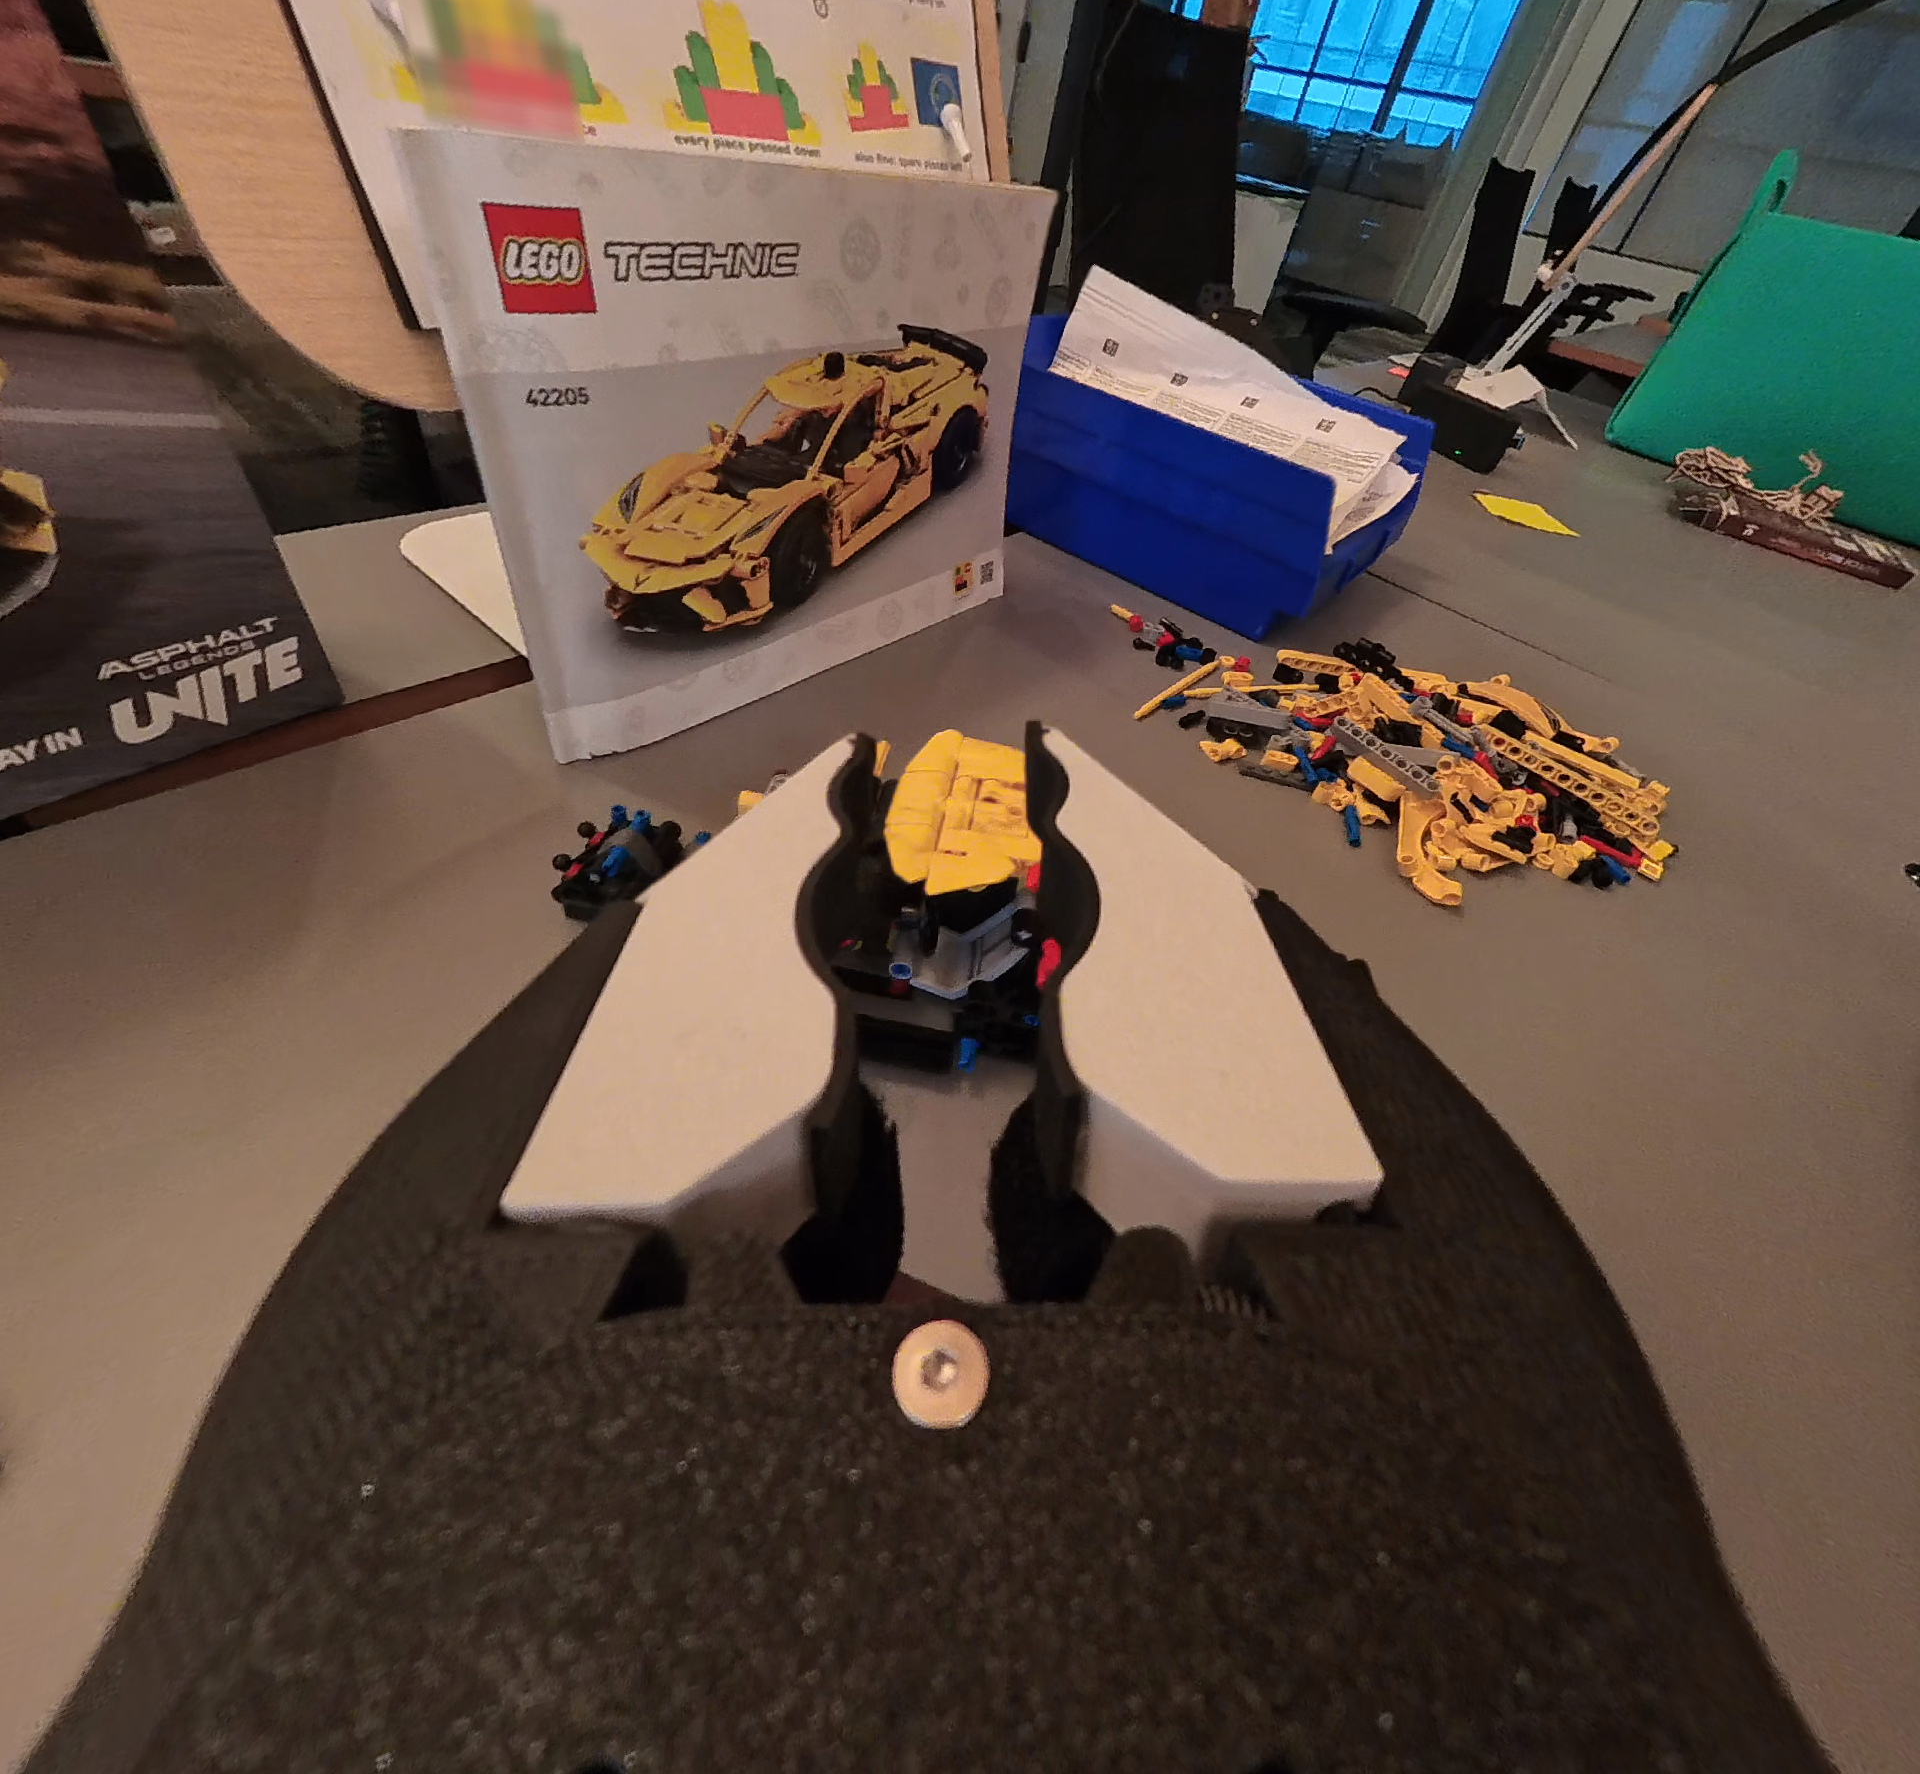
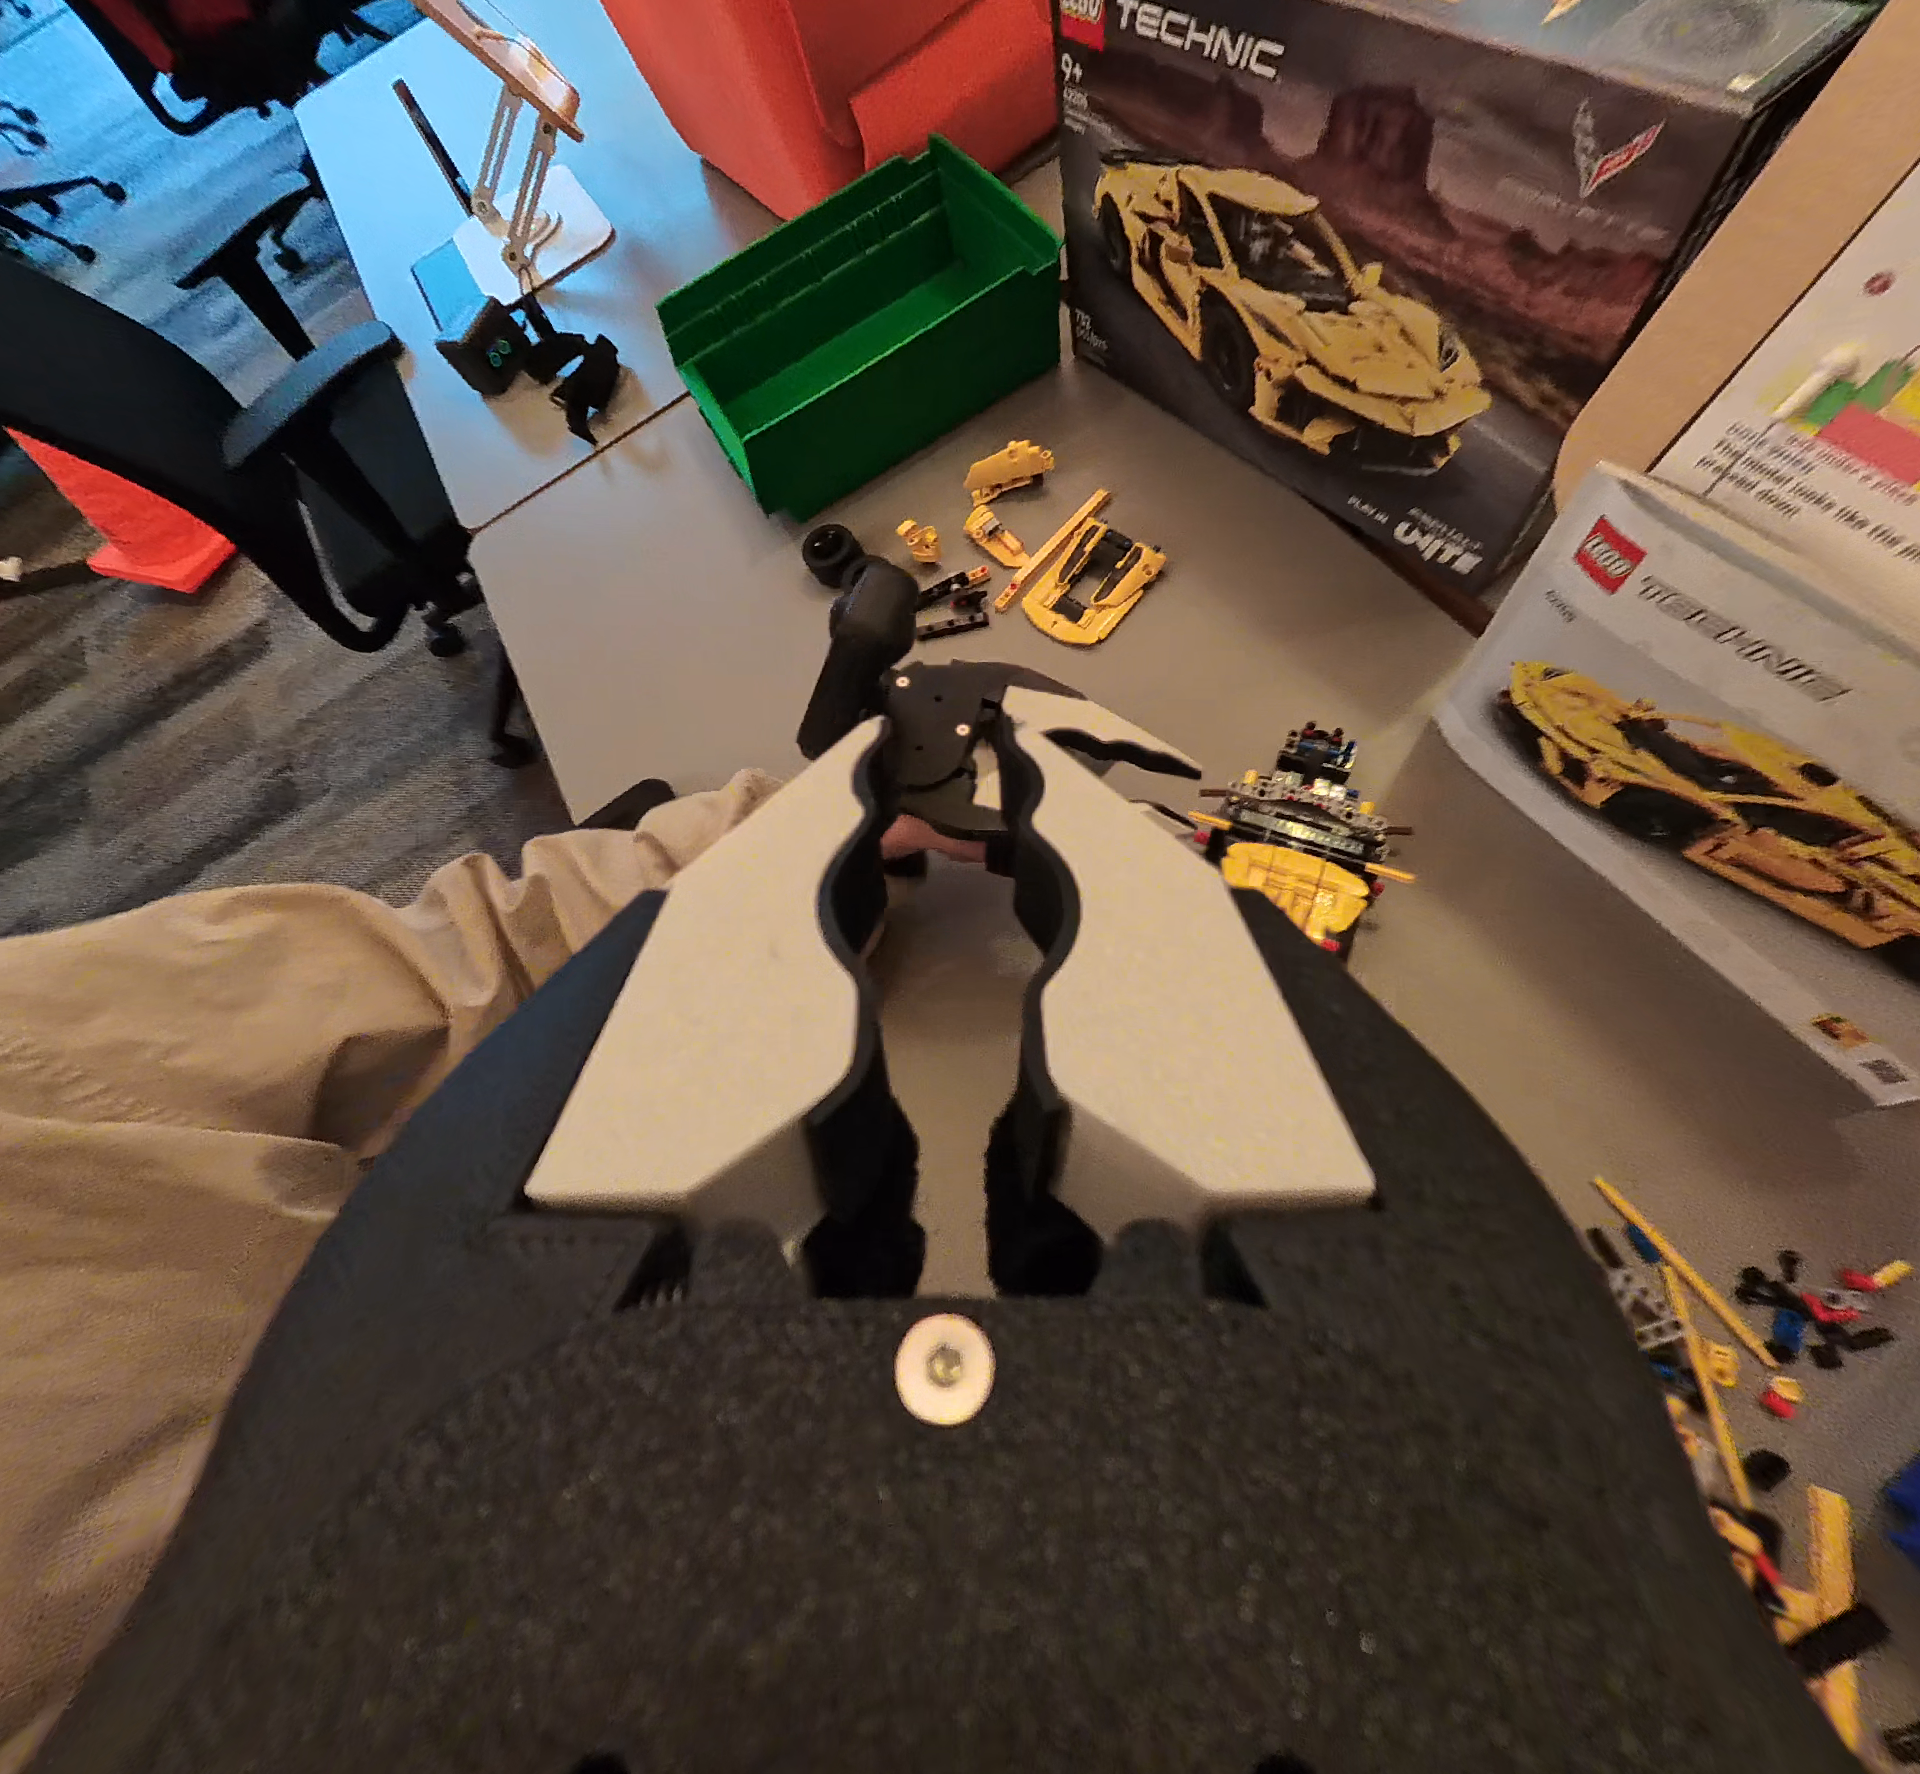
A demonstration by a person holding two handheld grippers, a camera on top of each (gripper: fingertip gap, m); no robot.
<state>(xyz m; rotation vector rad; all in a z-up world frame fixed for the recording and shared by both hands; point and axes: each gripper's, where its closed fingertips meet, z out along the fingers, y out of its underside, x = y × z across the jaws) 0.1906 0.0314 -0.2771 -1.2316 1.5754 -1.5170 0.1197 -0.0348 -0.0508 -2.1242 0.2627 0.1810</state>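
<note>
My left gripper [image 1: 948, 742] is open. Its white fingers [image 1: 727, 976] stand either side of a partly built yellow and black car model [image 1: 966, 820] on the grey table [image 1: 312, 997]. The model is wider than the gap and partly hidden under the right finger; I cannot tell whether they touch. My right gripper [image 2: 940, 737] is open and empty above the table's near edge. It points at the left gripper [image 2: 1153, 753], whose tips reach the model [image 2: 1299, 841]. A hand shows under the left gripper.
A pile of loose yellow, black and grey parts [image 1: 1434, 768] lies right of the model. An instruction booklet [image 1: 748, 436] leans on a board behind it. A blue bin of papers [image 1: 1195, 498], a green bin [image 2: 862, 353], the set's box [image 2: 1403, 218] and small sub-assemblies [image 2: 1081, 571] stand around. A beige sleeve [image 2: 208, 1101] is at left. My hands' fingertips stand some 25 cm from each other.
</note>
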